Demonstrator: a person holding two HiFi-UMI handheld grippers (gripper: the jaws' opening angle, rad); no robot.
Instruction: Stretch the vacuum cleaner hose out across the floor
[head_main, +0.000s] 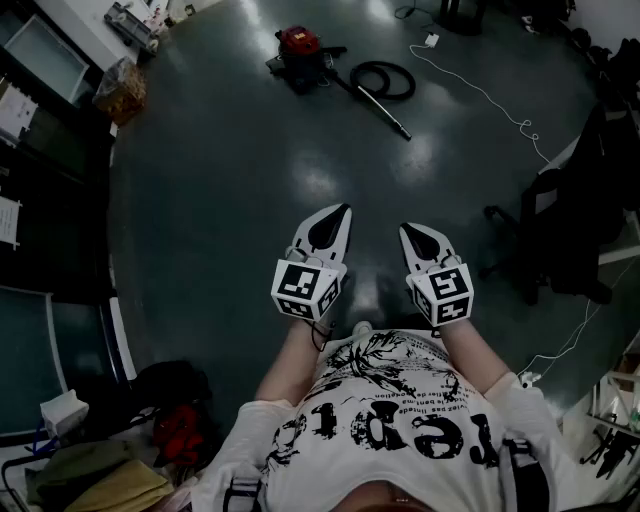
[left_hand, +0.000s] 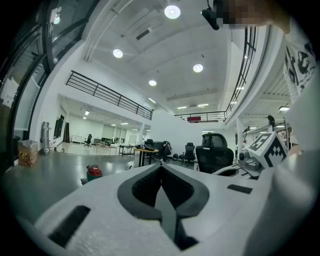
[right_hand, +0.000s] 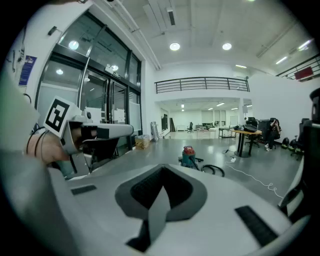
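A red vacuum cleaner (head_main: 300, 48) stands far off on the dark floor, its black hose (head_main: 384, 80) coiled in a loop to its right and a metal wand (head_main: 384, 112) lying beside the coil. The vacuum cleaner (left_hand: 93, 172) shows small in the left gripper view, and the vacuum cleaner (right_hand: 189, 156) with the hose (right_hand: 214, 170) appears beyond the jaws in the right gripper view. My left gripper (head_main: 341, 209) and right gripper (head_main: 405, 229) are held side by side near my chest, both shut with nothing between the jaws, far from the hose.
A white cable (head_main: 490, 100) snakes across the floor at the right. A black office chair (head_main: 555, 225) stands at the right. A cardboard box (head_main: 120, 90) sits by the left wall, and bags (head_main: 170, 420) lie at the lower left. A desk (right_hand: 247, 135) stands beyond.
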